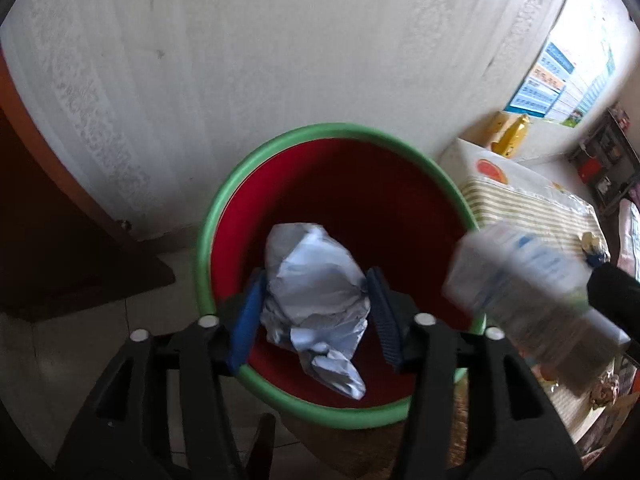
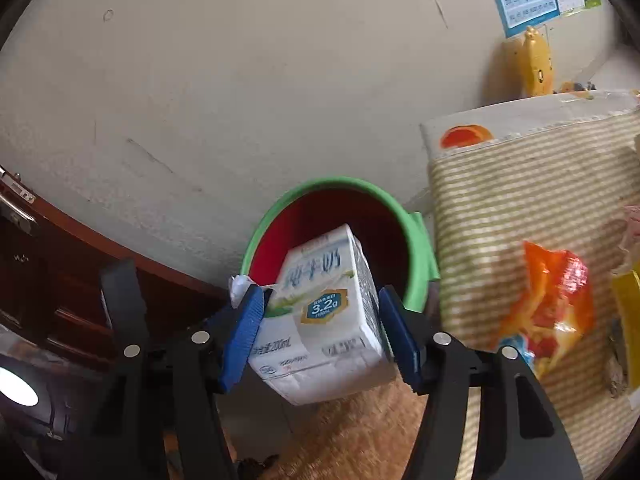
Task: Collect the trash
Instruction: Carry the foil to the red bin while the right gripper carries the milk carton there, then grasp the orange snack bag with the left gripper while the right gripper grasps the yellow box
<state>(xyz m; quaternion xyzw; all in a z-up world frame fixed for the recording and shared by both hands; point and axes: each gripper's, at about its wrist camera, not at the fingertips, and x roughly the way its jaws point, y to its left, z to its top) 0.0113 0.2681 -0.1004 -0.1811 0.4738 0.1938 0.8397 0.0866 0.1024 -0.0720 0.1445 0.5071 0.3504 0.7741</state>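
A red bin with a green rim [image 1: 208, 240] stands on the floor by the wall; it also shows in the right wrist view [image 2: 420, 264]. My left gripper [image 1: 316, 320] is shut on a crumpled white paper wad [image 1: 316, 280] and holds it right over the bin's mouth. My right gripper [image 2: 320, 332] is shut on a white milk carton [image 2: 320, 316] just in front of the bin's near rim. The carton also shows blurred at the right of the left wrist view [image 1: 532, 292].
A table with a striped yellow cloth [image 2: 520, 200] stands right of the bin, with an orange snack bag [image 2: 552, 308] on it. A dark wooden door [image 2: 60, 280] is at the left. A yellow toy [image 2: 536, 60] sits at the table's back.
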